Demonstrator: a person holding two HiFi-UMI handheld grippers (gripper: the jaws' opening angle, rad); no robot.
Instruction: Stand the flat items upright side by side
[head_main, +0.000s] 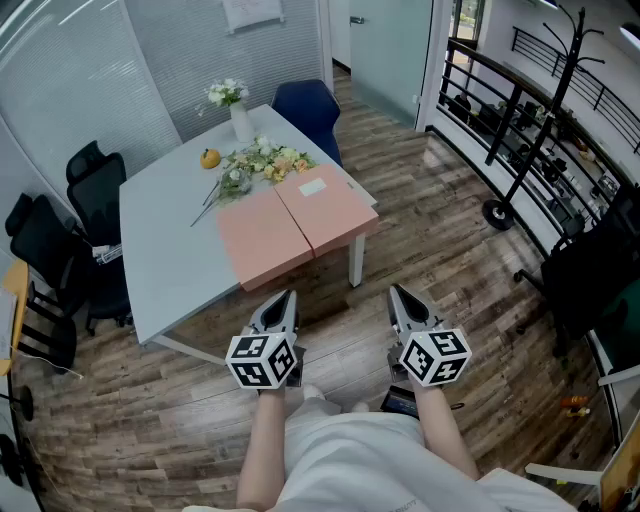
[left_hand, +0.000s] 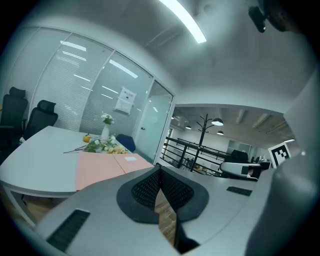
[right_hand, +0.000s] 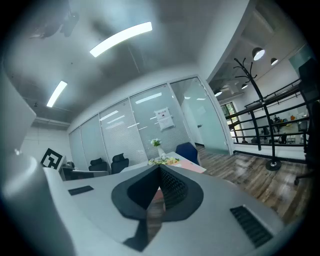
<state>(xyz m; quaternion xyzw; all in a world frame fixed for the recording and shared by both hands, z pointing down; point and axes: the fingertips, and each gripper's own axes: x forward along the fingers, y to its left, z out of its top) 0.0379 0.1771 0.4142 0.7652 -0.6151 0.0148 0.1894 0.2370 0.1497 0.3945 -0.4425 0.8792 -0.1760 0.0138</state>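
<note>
Closed and empty, the left gripper (head_main: 287, 297) and the right gripper (head_main: 398, 292) are held side by side above the wood floor (head_main: 340, 330), short of the tabletop (head_main: 160, 230). Two pink flat items (head_main: 262, 238) are seen lying flat, edge to edge, at the tabletop's near corner. One small white label (head_main: 313, 187) lies on the right one, its writing too small to be read. Behind them one vase (head_main: 241, 122), one orange fruit (head_main: 209, 158) and loose flowers (head_main: 265, 160) are set. One sheet (head_main: 252, 12) is posted on the glass wall, unreadable.

A white vase (head_main: 241, 122) stands near an orange (head_main: 209, 158), a blue chair (head_main: 308, 108) behind
</note>
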